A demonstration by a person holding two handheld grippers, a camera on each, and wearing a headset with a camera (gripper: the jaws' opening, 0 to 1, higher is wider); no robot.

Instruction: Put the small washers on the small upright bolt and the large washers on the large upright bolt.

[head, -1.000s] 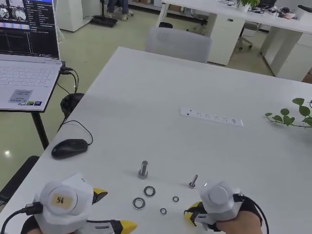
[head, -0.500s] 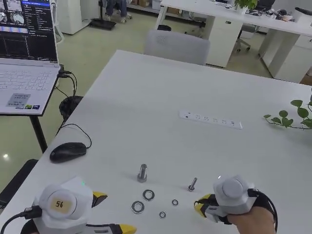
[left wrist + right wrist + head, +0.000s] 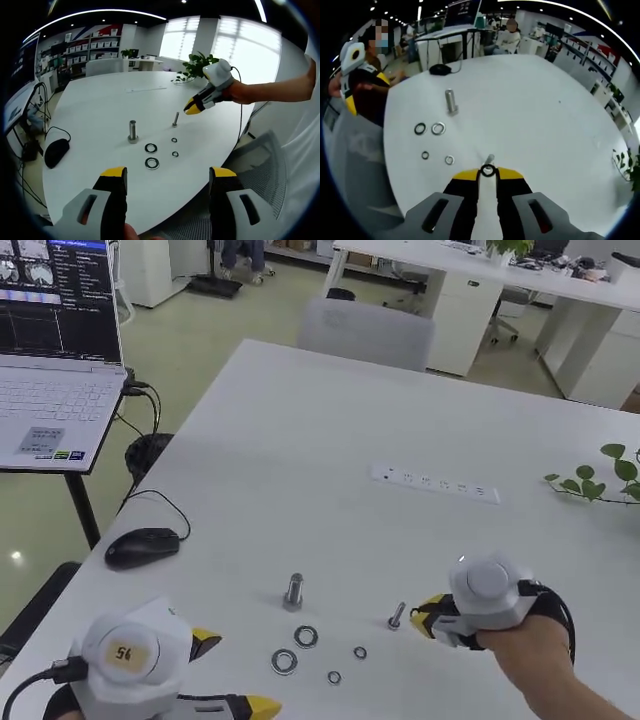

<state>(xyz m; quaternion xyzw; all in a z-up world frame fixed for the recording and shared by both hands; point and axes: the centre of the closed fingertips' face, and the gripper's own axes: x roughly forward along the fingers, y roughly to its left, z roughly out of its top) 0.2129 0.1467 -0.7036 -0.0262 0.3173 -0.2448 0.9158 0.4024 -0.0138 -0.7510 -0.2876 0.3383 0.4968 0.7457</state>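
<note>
On a white table (image 3: 300, 440), one large bolt (image 3: 293, 591), silver-grey and thick-shanked, stands upright on its head towards the near edge. Two large washers (image 3: 306, 636) (image 3: 284, 661), flat steel rings, lie just in front of it, close together but not touching; in the right gripper view one looks darker than the other. One small bolt (image 3: 397, 616), slim and also standing on its head, is to the right of the large bolt and well apart from it. Two small washers (image 3: 360, 652) (image 3: 334, 677), tiny rings, lie flat on the table in front of the small bolt, apart from each other and beside the large pair.

The left gripper (image 3: 168, 174) hangs at the table's near edge, its yellow-tipped jaws spread wide with nothing between them. The right gripper (image 3: 488, 176) is near the small bolt, its jaws drawn almost together and pinching a third small washer (image 3: 488, 170) at the tips, just short of the bolt's top.
</note>
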